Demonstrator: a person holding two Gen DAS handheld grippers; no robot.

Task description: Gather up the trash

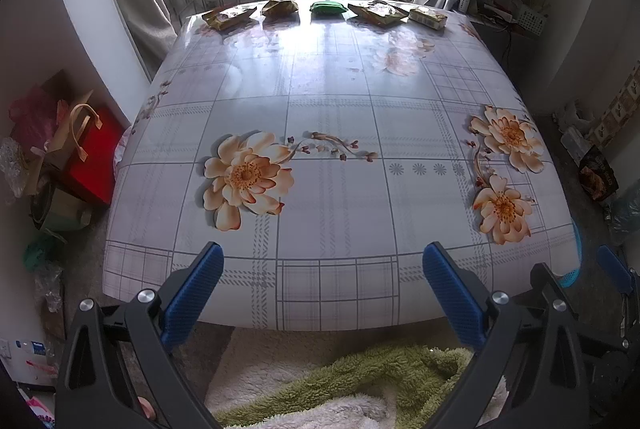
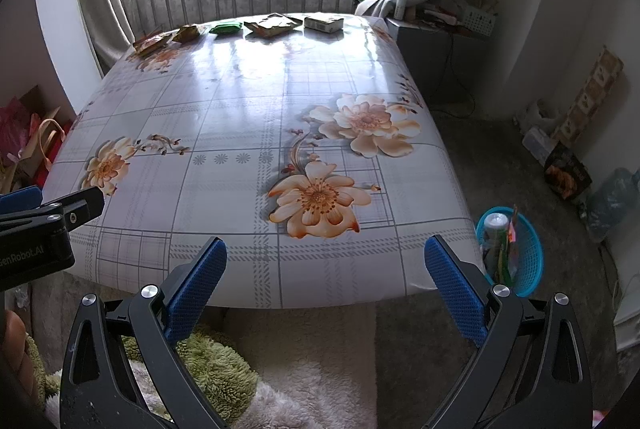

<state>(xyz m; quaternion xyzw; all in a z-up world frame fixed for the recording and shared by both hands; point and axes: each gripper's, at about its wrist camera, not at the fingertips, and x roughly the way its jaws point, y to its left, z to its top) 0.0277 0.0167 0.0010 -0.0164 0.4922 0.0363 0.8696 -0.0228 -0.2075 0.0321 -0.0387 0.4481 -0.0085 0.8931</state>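
Hovering at the near edge of the floral-print glossy worktop (image 1: 328,189), both the left gripper (image 1: 323,283) and right gripper (image 2: 326,275) hang released, empty; crumpled gold and green snack wrappers (image 1: 326,8) line its far edge, a blue plastic mesh basket (image 2: 528,261) beside its right corner.

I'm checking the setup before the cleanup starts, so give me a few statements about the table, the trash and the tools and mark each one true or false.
1. Five pieces of trash lie along the table's far edge. True: among them the green packet sits in the middle of the row.
2. The left tool is shut on a wrapper. False: it is open and empty.
3. The blue basket stands on the floor by the table's near right corner. True.
4. The basket is empty. False: it already holds a bottle and some packets.
5. The right tool is open. True.
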